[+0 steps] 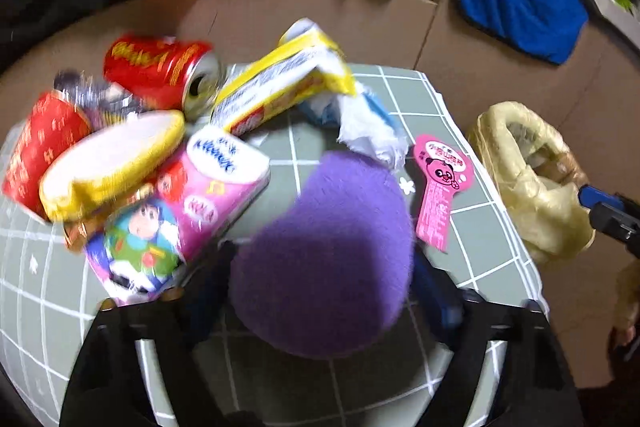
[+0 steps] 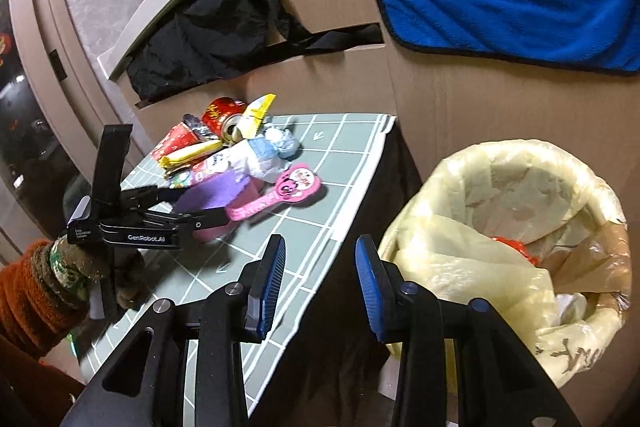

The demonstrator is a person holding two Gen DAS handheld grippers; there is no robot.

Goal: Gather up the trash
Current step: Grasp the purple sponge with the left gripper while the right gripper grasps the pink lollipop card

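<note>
Purple fuzzy pad (image 1: pixel 324 259) sits clenched in my left gripper (image 2: pixel 224 217) over the green grid-patterned tablecloth (image 1: pixel 360 379) — the yellow-lined waste bin (image 2: pixel 520 227) lies off the table edge to that gripper's right. My right gripper (image 2: pixel 320 283) hangs released and empty between table and bin — nearer the bin, so I judge the carry goes rightward.

The left gripper (image 1: pixel 320 267) clamps a purple fuzzy object (image 1: pixel 324 259) above the grid-patterned tablecloth (image 1: pixel 432 99). Left of that object lies a heap of wrappers with a red can (image 1: pixel 160 71); right of it sit a pink label (image 1: pixel 440 183) and the yellow-lined bin (image 1: pixel 528 179).
</note>
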